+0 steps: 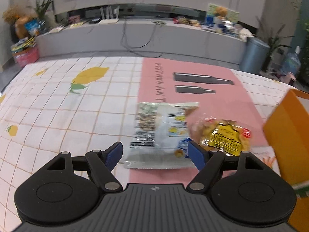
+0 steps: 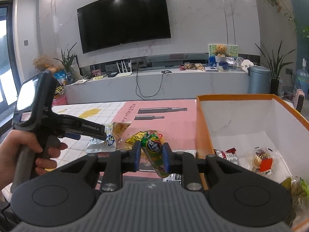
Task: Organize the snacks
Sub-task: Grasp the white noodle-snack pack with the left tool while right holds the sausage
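My left gripper is open, its blue pads standing to either side of the near end of a silver-white snack bag that lies flat on the tablecloth. Right of that bag lies a clear packet with a yellow label. My right gripper is shut on a green and yellow snack packet and holds it above the table, just left of the orange box. In the right wrist view a hand holds the left gripper over the silver-white bag.
The orange box has white inner walls and holds several wrapped snacks. Its orange side stands close to the right of the left gripper. A checked lemon-print cloth with a pink mat covers the table. A grey TV bench runs behind.
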### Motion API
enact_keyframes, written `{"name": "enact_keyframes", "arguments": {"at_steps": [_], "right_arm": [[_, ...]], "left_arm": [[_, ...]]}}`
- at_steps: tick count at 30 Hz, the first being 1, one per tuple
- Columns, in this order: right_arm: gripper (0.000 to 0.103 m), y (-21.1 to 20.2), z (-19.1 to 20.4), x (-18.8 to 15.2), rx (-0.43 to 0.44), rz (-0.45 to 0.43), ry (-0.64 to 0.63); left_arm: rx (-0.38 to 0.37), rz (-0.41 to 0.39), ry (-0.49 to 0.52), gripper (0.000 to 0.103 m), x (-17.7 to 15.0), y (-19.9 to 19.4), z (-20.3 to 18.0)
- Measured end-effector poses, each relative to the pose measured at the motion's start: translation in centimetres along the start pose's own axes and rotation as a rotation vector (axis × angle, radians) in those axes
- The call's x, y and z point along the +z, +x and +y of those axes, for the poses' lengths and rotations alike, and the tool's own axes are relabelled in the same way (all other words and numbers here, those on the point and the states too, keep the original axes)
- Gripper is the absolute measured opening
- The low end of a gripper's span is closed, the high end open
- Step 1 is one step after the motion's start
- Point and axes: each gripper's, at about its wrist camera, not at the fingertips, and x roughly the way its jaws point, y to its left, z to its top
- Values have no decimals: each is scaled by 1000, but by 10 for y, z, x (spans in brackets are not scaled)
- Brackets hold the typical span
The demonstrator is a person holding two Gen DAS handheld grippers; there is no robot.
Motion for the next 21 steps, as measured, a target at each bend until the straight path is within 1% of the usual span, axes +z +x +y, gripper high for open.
{"name": "enact_keyframes", "arguments": {"at_steps": [3, 6, 11, 13, 15, 16, 17, 19, 21], "right_arm": [[21, 0, 0, 1, -2, 0, 4], [21, 0, 0, 1, -4, 3, 6], [21, 1, 2, -2, -9, 8, -1], [21, 2, 3, -2, -13, 10, -2], [21, 4, 3, -2, -17, 16, -4], [21, 5, 3, -2, -19, 19, -5], [21, 6, 3, -3, -20, 23, -6], [21, 8, 3, -3, -24, 27, -6], [21, 10, 4, -5, -25, 32, -11]], "left_arm": [[-28, 24, -39, 90, 4, 6, 12], [-53, 22, -58, 90, 8, 11, 17], [-65, 35, -77, 90, 17, 23, 15], [-91, 13, -79, 90, 20, 23, 11], [-109, 15, -58, 92, 23, 27, 5], [-104, 27, -43, 92, 24, 31, 1], [-92, 33, -27, 94, 24, 35, -3], [-67, 32, 4, 95, 21, 43, -10], [-56, 35, 8, 98, 19, 49, -13]]}}
